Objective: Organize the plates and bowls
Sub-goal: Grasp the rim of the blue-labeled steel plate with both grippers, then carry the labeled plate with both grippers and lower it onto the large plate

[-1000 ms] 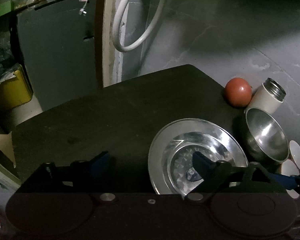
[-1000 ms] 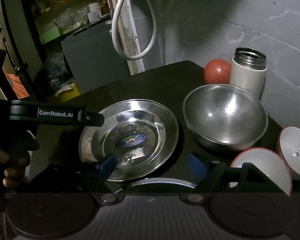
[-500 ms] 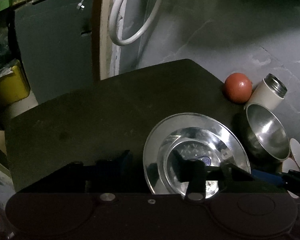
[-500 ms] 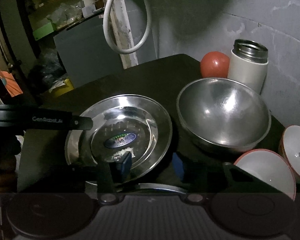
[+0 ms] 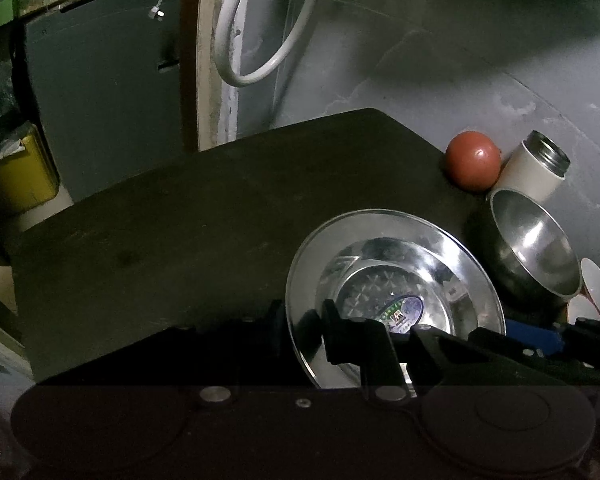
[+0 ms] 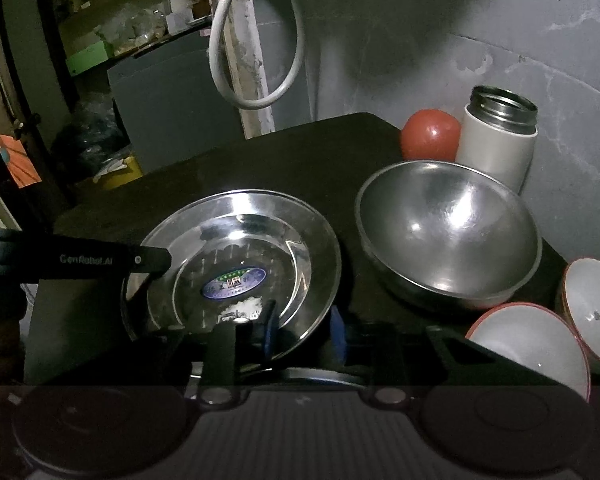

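- Left wrist view: left gripper (image 5: 302, 330) has narrowed from a wide spread a second ago to a pinch on the near rim of the steel plate (image 5: 392, 248), at 6 o'clock of the plate. Plate lies on the dark table (image 5: 180, 216), the steel bowl (image 5: 536, 244) at its 3 o'clock.
- Right wrist view: right gripper (image 6: 304, 332) has also narrowed, straddling the plate's near edge; dim light, so probably gripping it. Both holds suggest the plate is ready to lift and stack.
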